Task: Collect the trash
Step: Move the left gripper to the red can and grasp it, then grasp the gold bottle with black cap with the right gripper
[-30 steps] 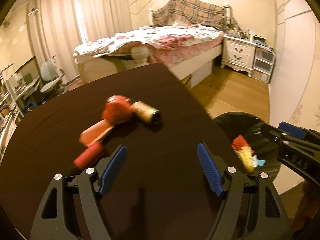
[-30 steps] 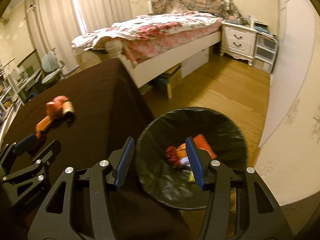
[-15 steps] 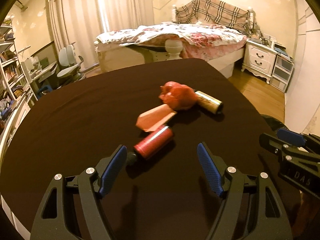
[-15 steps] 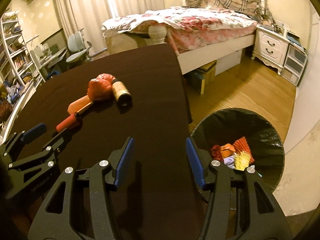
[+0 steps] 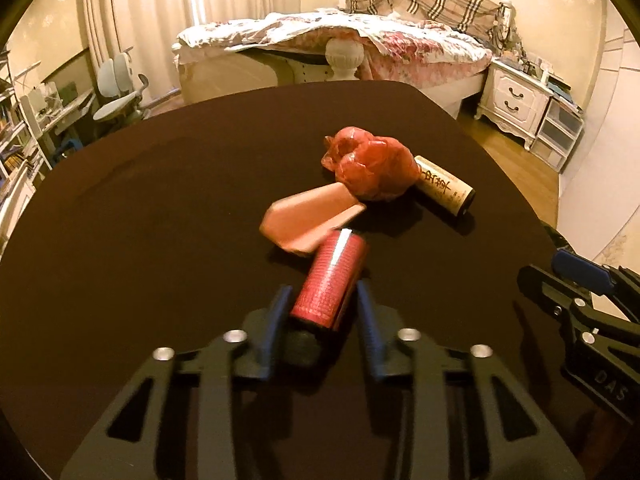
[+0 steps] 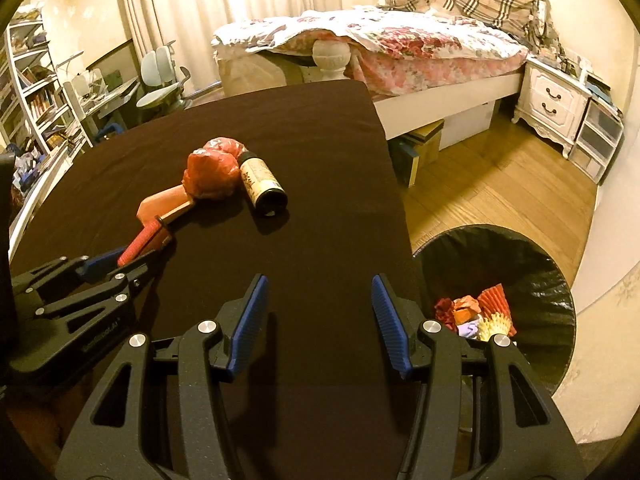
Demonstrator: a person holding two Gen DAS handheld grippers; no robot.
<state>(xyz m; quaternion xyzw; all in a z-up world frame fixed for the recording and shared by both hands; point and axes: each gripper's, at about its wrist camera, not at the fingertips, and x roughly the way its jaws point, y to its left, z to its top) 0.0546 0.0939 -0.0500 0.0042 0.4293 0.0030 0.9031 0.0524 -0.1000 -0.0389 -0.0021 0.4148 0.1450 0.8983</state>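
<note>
dark table (image 5: pixel 160 200): left tool (image 5: pixel 322 312) low, pinching red bottle (image 5: pixel 330 280)

A matt dark cloth covers the table (image 6: pixel 328 128). The red can (image 5: pixel 330 280) looks like glossy metal, finely textured. The crumpled red bag (image 5: pixel 372 170) is shiny thin plastic. The bin liner (image 6: pixel 532 256) is glossy black plastic; the floor (image 6: pixel 500 184) smooth wood.

The left gripper (image 5: pixel 322 300) has its blue pads on either side of the red bottle (image 5: pixel 330 280), which lies on the dark worktop (image 5: pixel 160 220). Just beyond the red bottle lies a pink carton (image 5: pixel 310 216), then a crumpled red bag (image 5: pixel 370 170) touching a tan bottle (image 5: pixel 444 190).
</note>
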